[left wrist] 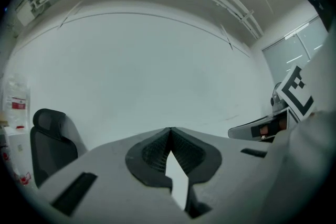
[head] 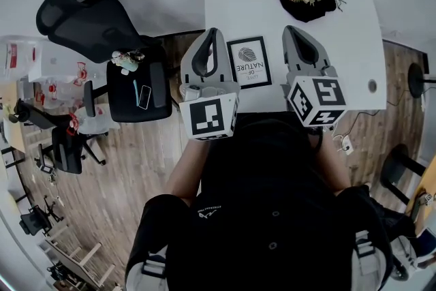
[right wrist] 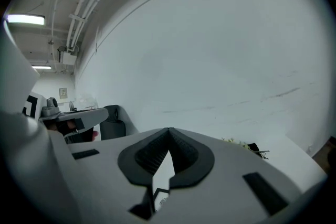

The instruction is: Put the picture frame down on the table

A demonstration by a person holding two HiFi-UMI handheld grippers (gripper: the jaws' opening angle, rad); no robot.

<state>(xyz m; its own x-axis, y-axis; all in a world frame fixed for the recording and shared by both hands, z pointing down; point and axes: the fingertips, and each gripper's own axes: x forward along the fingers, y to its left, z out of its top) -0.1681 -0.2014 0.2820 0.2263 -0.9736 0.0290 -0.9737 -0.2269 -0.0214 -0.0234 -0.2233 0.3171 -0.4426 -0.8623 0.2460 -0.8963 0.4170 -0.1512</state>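
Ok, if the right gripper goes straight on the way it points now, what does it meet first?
Probably the plain white wall. The right gripper, jaws together, aims above the white table; the pale flowers in a black dish sit low and right of its line. Depth is unclear.

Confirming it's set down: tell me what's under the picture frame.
The picture frame lies face up on the white table; nothing else shows around its edges. The patch directly beneath is covered by it.

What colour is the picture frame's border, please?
Black; the picture frame shows best in the head view.
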